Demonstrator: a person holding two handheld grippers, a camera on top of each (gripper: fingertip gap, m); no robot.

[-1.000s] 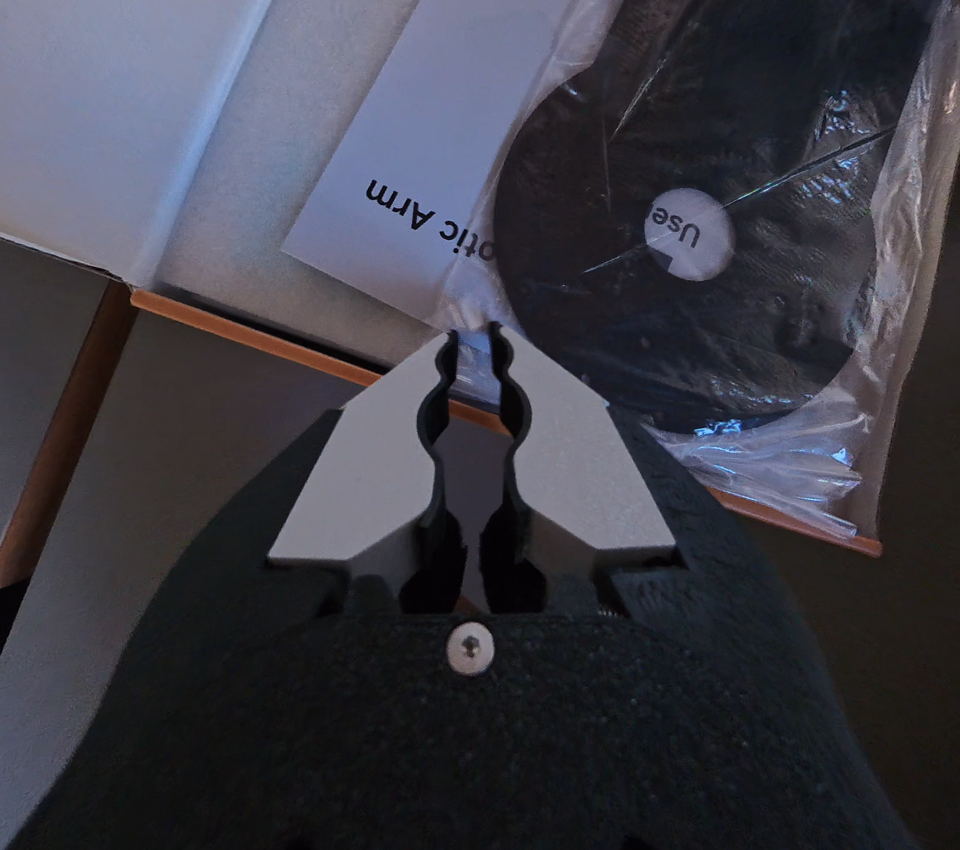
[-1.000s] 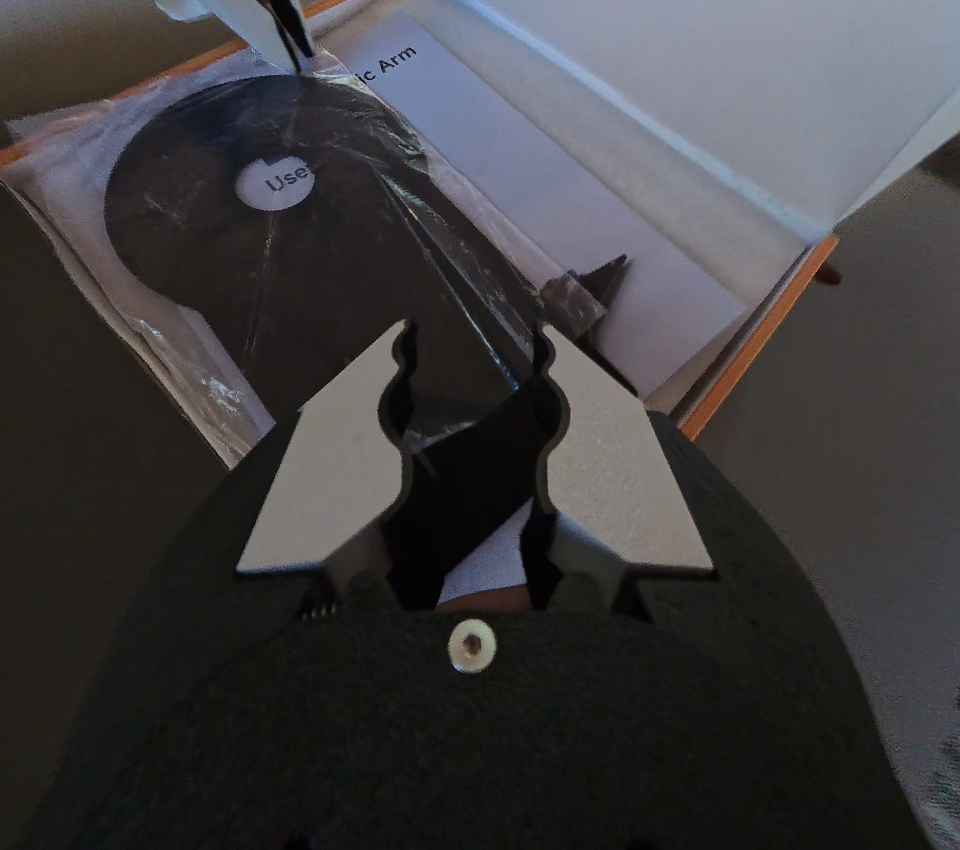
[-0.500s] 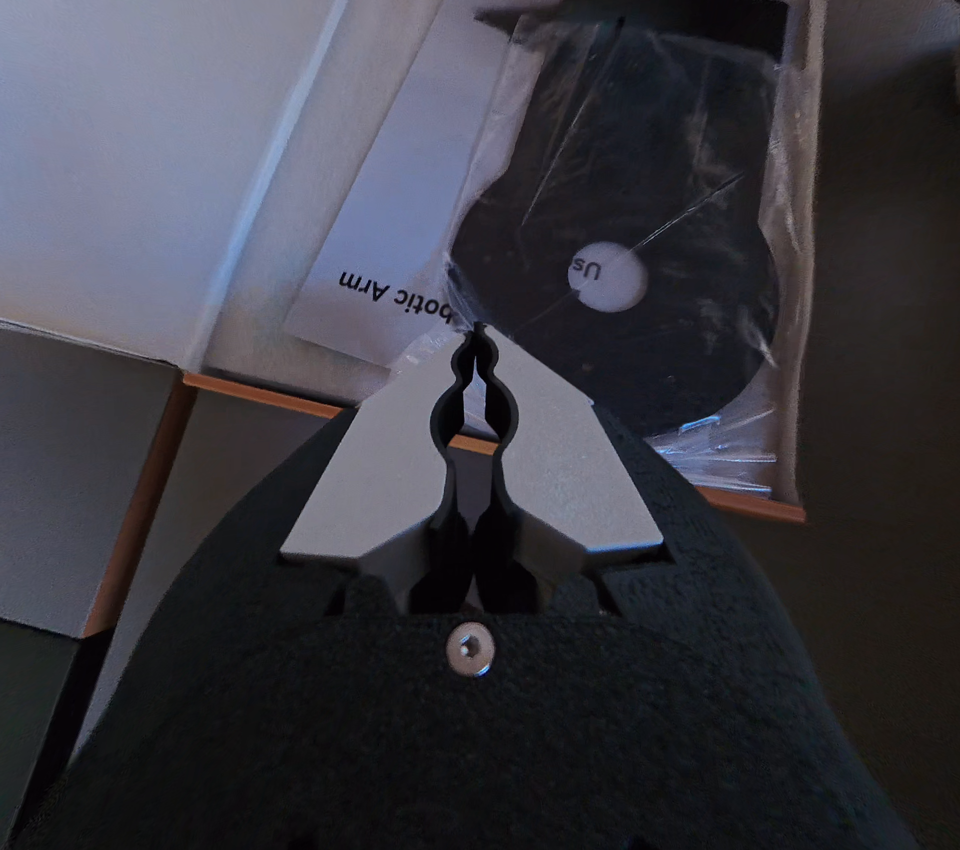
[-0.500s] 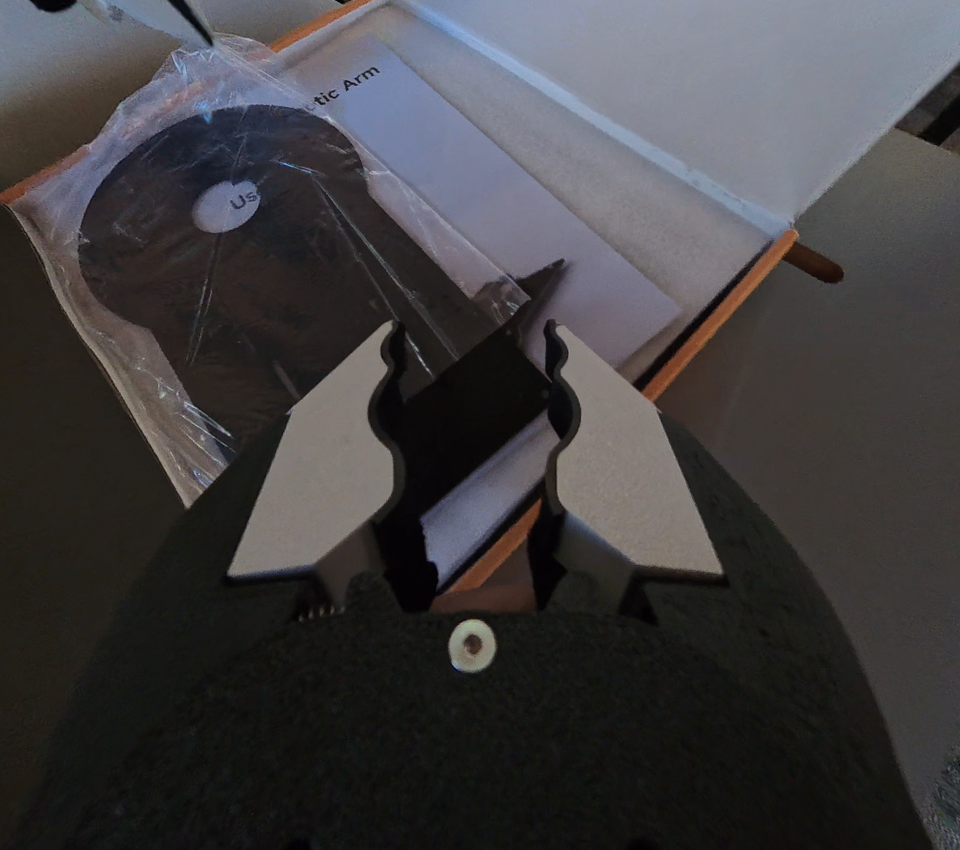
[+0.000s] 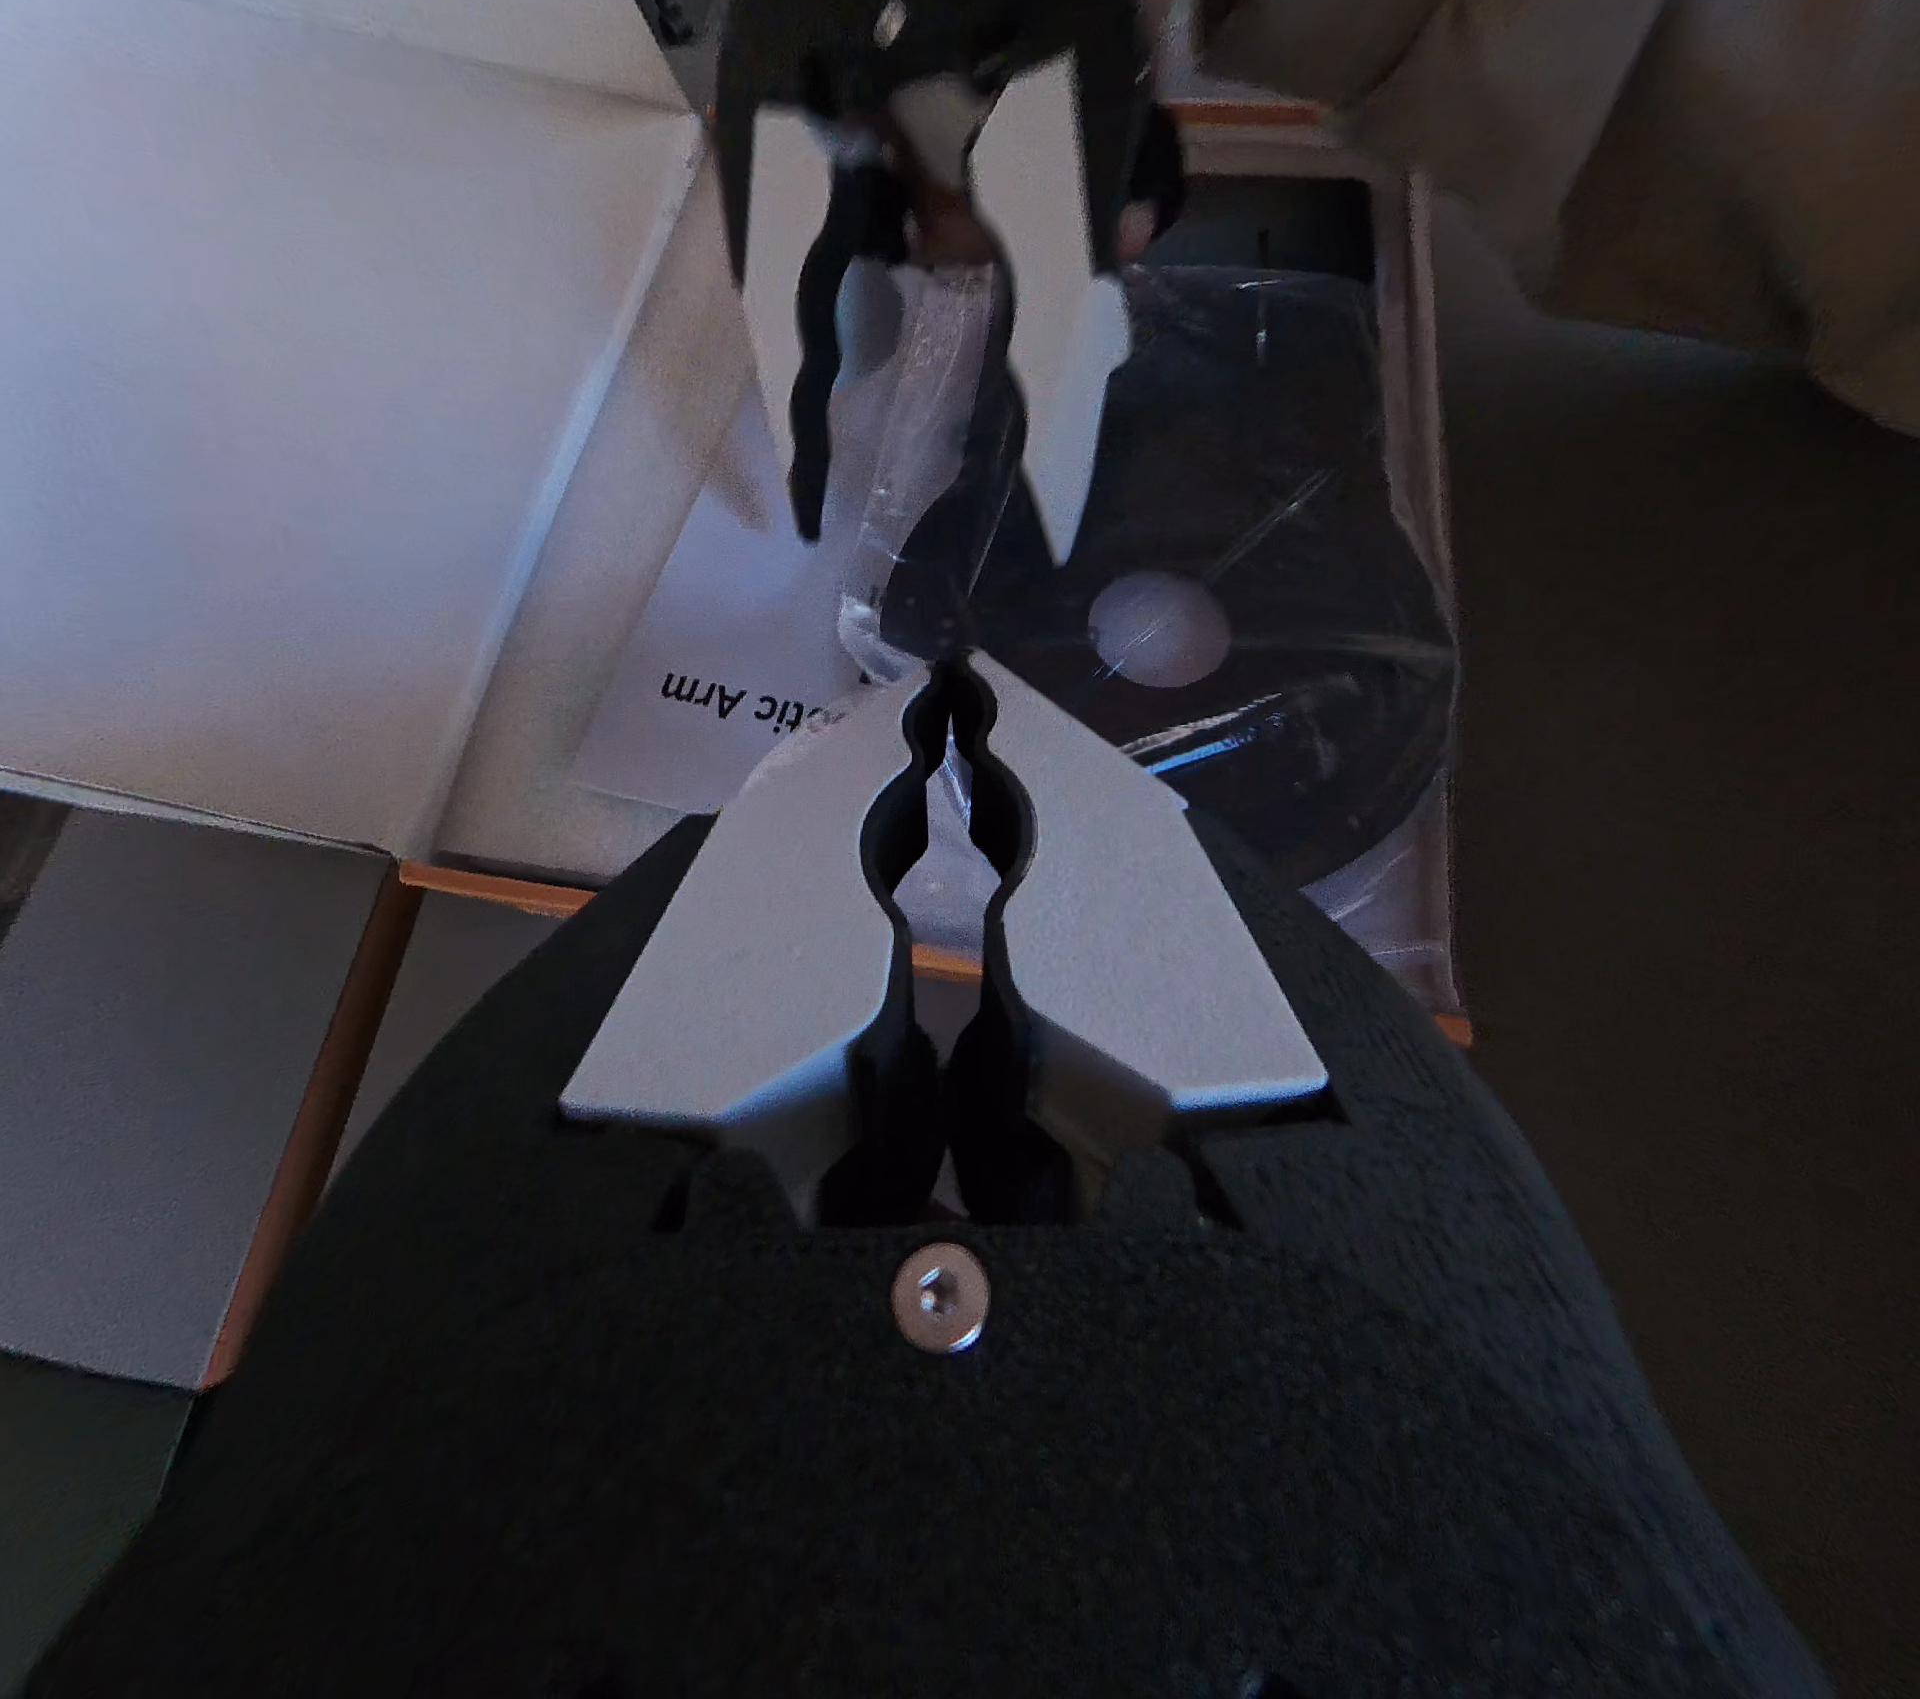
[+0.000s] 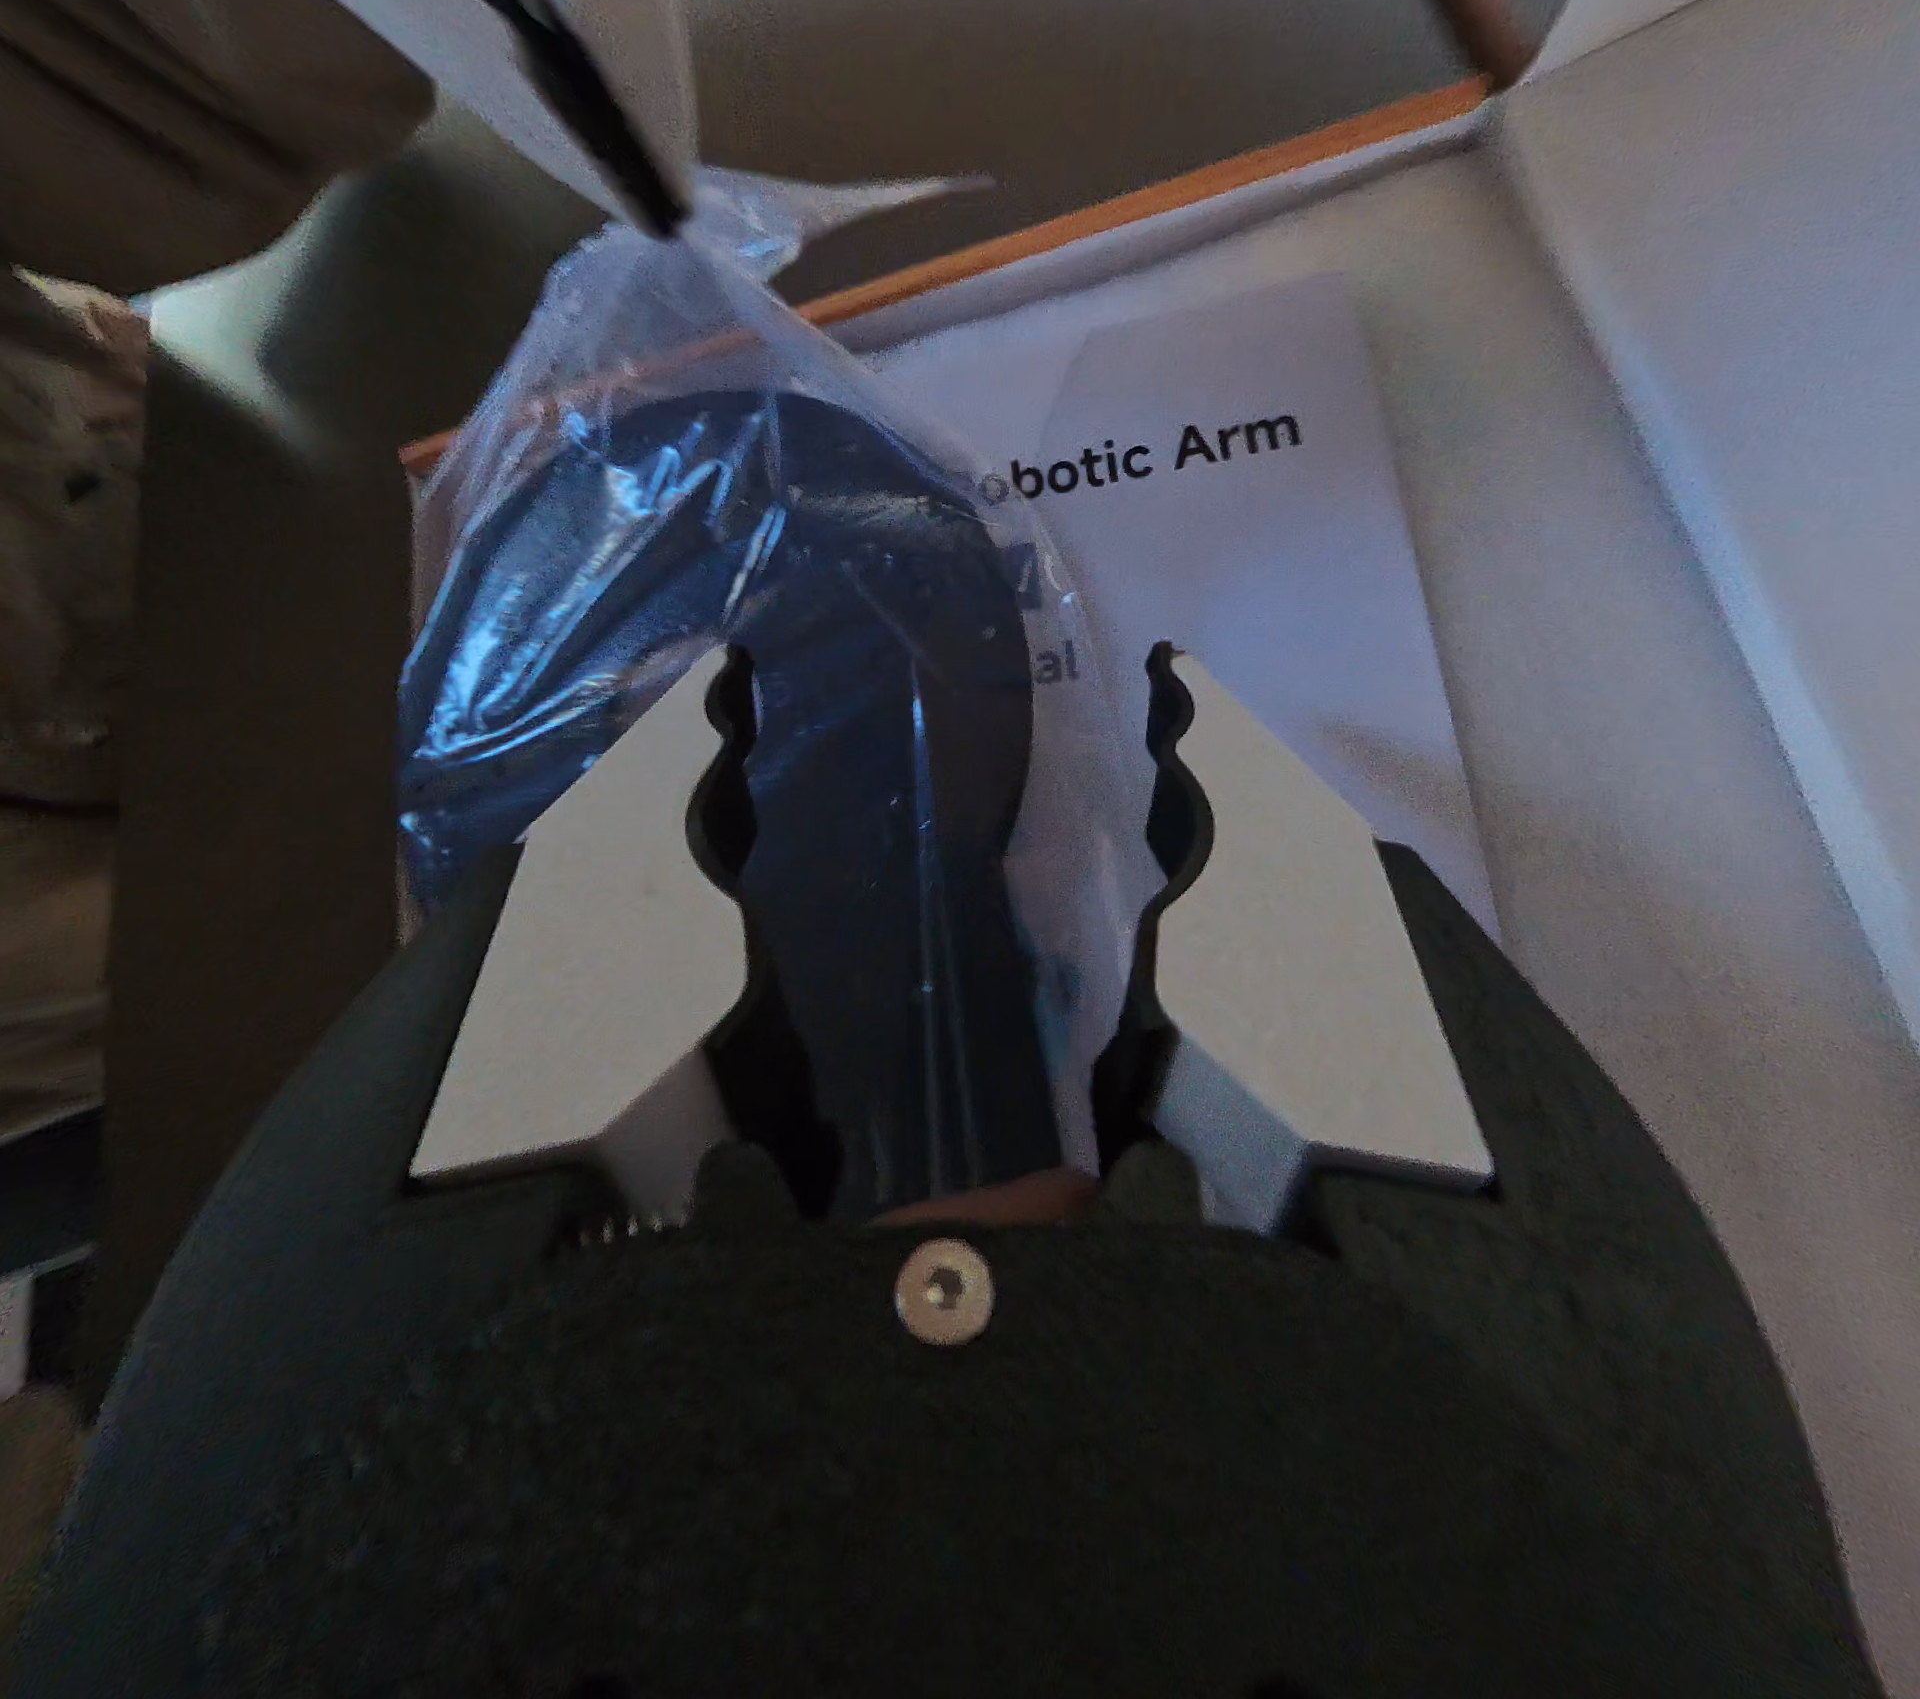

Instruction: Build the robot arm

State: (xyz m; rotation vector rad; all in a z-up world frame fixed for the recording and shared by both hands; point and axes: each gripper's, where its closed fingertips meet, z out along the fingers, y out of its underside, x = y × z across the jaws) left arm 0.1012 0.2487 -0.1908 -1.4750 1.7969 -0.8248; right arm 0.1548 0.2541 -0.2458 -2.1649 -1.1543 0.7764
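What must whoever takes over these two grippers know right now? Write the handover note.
Left tongs: shut on a corner of the clear plastic bag, holding that corner raised above the open white box.
Right tongs: open, straddling the black flat part inside the bag; whether they touch it cannot be told.
The rest of the bag, with its white round sticker showing, hangs over the box beside the white leaflet.
So far: one corner lifted. Not so far: the bag is not clear of the box.
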